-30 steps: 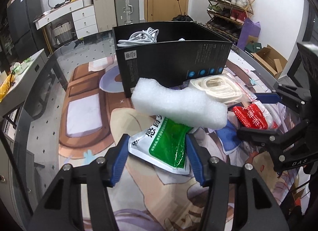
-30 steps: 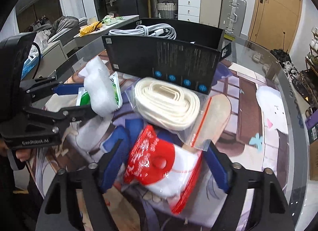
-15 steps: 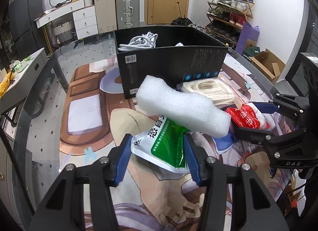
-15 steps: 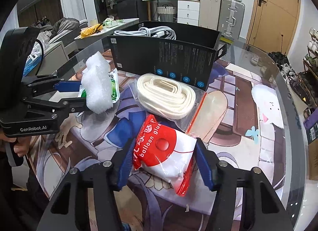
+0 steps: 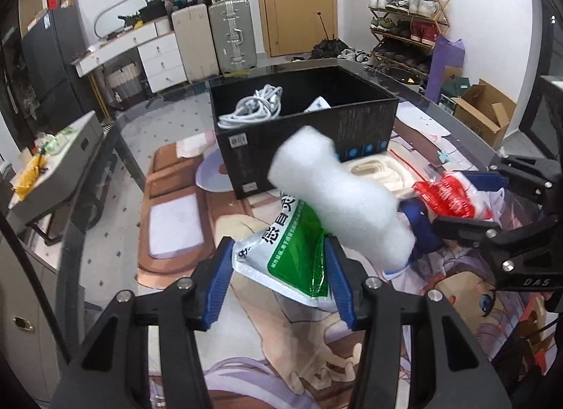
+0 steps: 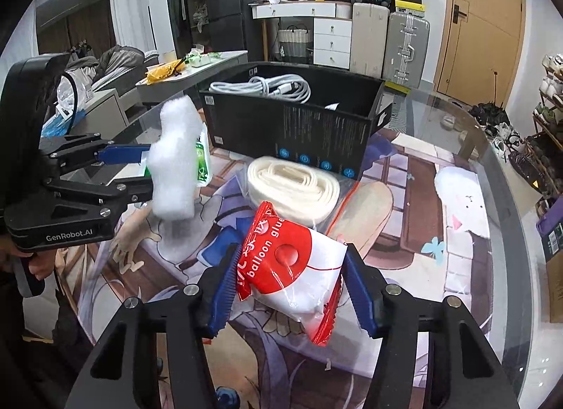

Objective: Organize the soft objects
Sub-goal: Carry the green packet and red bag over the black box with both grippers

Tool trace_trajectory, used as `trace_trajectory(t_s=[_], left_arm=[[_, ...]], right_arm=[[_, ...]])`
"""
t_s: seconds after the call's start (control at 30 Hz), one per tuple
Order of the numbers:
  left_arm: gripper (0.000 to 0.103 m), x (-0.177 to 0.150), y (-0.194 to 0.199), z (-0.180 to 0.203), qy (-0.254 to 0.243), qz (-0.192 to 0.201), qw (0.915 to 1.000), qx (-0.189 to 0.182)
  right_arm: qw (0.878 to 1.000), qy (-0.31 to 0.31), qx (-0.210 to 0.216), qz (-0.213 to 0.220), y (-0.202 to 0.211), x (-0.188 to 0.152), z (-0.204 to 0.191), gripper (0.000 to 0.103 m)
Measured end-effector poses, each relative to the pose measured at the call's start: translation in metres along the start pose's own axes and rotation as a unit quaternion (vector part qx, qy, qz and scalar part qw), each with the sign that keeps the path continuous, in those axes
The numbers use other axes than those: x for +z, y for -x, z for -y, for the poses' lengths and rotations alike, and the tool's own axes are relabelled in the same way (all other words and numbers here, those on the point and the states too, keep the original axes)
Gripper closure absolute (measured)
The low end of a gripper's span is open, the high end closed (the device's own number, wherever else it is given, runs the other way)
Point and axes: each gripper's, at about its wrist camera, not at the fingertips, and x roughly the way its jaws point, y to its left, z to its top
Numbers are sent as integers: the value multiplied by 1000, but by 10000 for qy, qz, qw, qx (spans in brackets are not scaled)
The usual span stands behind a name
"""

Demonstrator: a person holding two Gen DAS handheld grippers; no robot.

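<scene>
Left wrist view: the left gripper (image 5: 279, 277) clamps its 2 blue-padded jaws on a green-and-white foil pouch (image 5: 290, 257), raised above the printed anime table mat (image 5: 176, 219); a white foam block (image 5: 337, 198) lies across the pouch's top, tilted, with its upper end in front of the black cardboard box (image 5: 352, 124); whether the foam is fixed to the pouch cannot be told. Inside the box sits a coiled white cable (image 5: 251, 110) at the left end. Right wrist view: the right gripper (image 6: 290, 291) has its 2 jaws closed on a red-and-white packet printed "balloon glue" (image 6: 292, 264), held clear of the mat; just beyond it, on the mat, rests a zip bag of rolled cream webbing (image 6: 293, 187), close to the front wall of the box (image 6: 292, 127); the left gripper (image 6: 121, 170) shows at the left of this view, carrying the foam block (image 6: 174, 163) and pouch (image 6: 201, 159) beside the box's near corner. Suitcases (image 5: 211, 36) stand against the far wall.
</scene>
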Motion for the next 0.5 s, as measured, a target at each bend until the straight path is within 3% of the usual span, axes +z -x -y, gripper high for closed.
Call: trace_trajectory(t_s=[0.5], left_arm=[[53,25,8,-5,104,172,9998,-95]], right_arm=[[9997,-38,-41,240,13,21,6,45]])
